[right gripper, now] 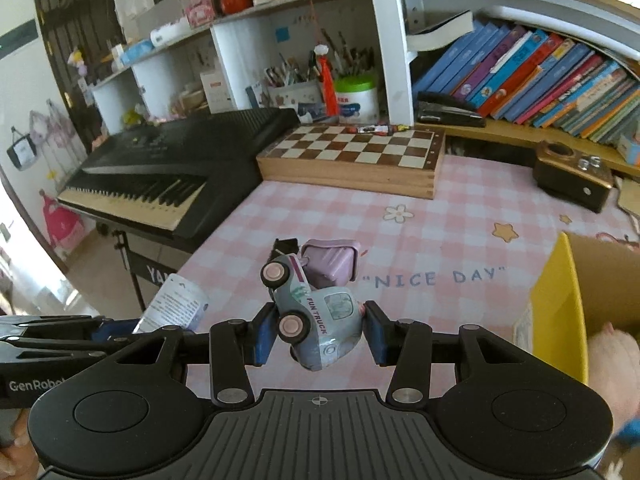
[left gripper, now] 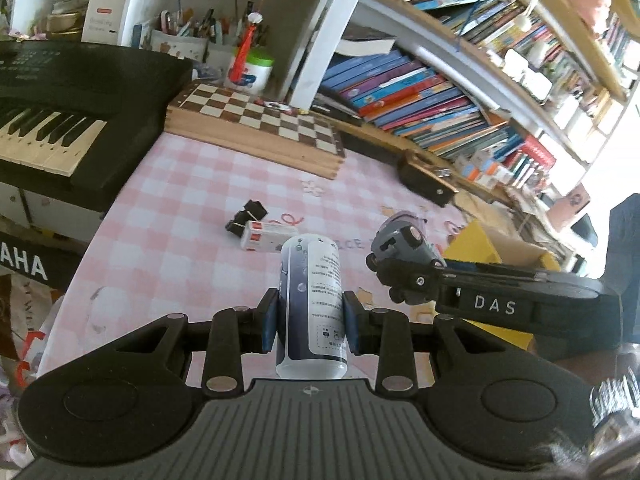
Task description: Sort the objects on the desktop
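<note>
My left gripper (left gripper: 308,320) is shut on a white and dark blue cylindrical bottle (left gripper: 312,300), held upright above the pink checked tablecloth (left gripper: 180,200). My right gripper (right gripper: 320,332) is shut on a pale blue toy truck (right gripper: 316,320) with pink wheels and a purple tipper, tilted nose-down and clear of the table. In the left wrist view the right gripper (left gripper: 390,276) with the truck (left gripper: 400,240) hangs just right of the bottle. The right wrist view shows the bottle (right gripper: 176,308) at lower left. Black binder clips (left gripper: 246,216) and a small white box (left gripper: 266,238) lie on the cloth.
A yellow-sided cardboard box (right gripper: 560,304) stands open at the right with something pink inside. A folded chessboard (right gripper: 352,160) lies at the back, a black keyboard (right gripper: 160,176) at the left, a brown box (right gripper: 572,180) at the back right. Bookshelves rise behind.
</note>
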A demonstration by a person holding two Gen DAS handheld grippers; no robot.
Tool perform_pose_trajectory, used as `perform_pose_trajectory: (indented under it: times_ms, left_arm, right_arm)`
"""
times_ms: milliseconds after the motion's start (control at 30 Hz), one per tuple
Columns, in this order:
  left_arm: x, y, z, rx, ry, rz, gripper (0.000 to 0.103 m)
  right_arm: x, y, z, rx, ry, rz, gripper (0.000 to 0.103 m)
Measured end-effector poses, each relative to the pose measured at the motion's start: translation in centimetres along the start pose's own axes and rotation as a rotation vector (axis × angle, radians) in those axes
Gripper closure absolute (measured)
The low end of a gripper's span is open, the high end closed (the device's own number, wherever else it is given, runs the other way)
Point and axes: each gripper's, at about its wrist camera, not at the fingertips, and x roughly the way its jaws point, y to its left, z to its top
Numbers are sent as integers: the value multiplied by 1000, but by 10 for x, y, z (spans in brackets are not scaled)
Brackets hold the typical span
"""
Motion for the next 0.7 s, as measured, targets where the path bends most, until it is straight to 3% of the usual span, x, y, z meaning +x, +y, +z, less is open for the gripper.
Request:
perform_pose_trajectory:
  times_ms: [433,700]
  left_arm:
    - [-62,4,-37,-36,8,-119,73]
    - [-99,5,-64,-27,13,-148,73]
  right_arm:
    - [-70,24,-55,77,-22,-57,57]
    - [-100,48,-93,95,-16,-93,57]
